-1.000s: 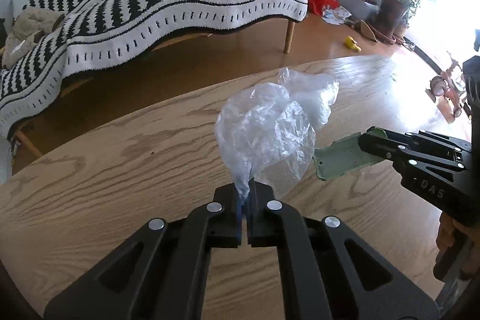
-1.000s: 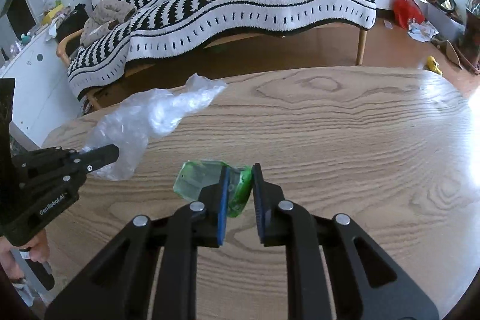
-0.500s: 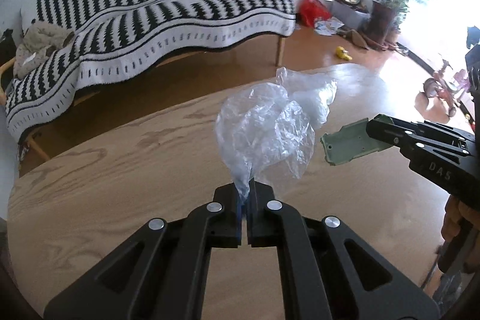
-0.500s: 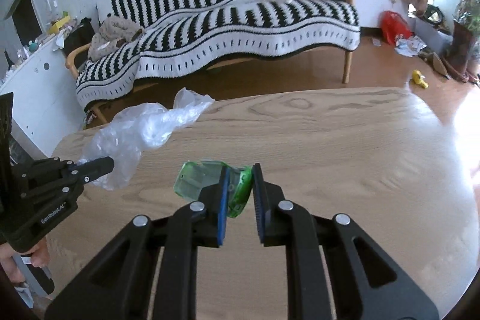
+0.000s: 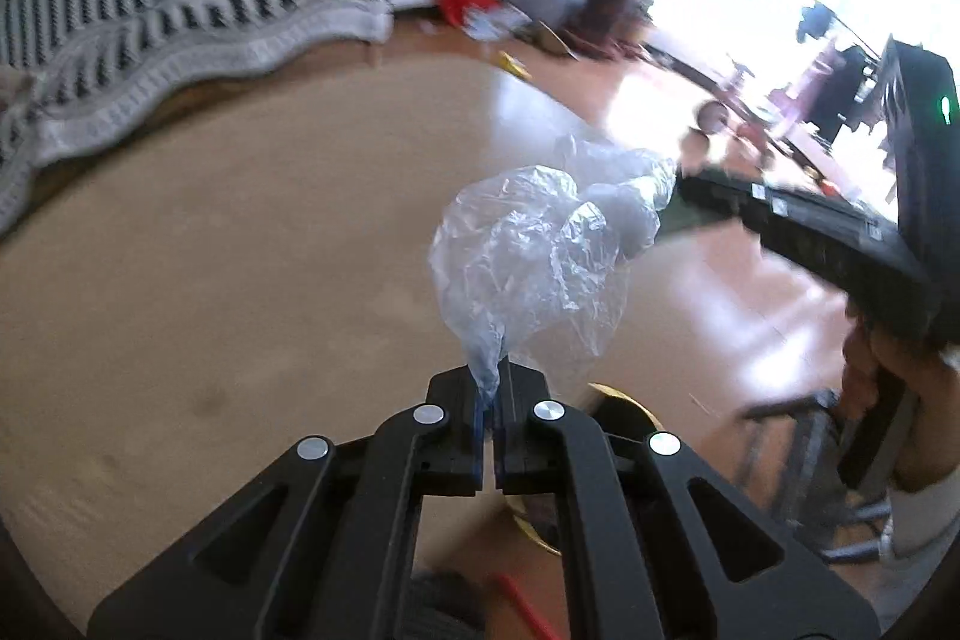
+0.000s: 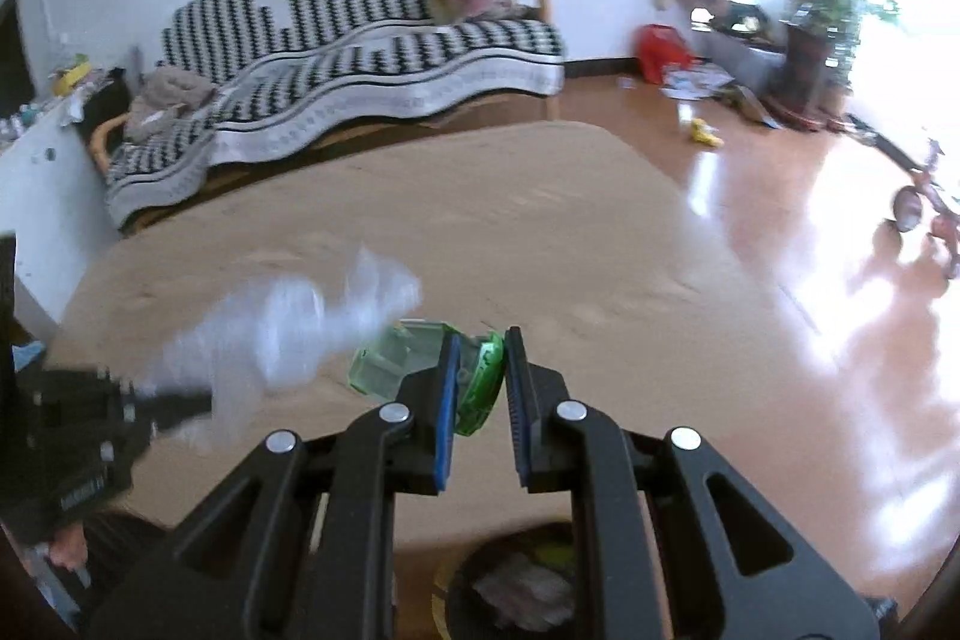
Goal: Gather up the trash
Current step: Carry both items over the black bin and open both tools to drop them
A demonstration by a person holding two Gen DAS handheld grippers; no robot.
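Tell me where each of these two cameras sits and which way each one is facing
Left wrist: on the left gripper, looking along its fingers at the clear plastic bag it pinches; the right hand shows.
Right wrist: on the right gripper, looking over the table toward the sofa, gripping a green plastic piece.
Shared: both show the bag, table and sofa.
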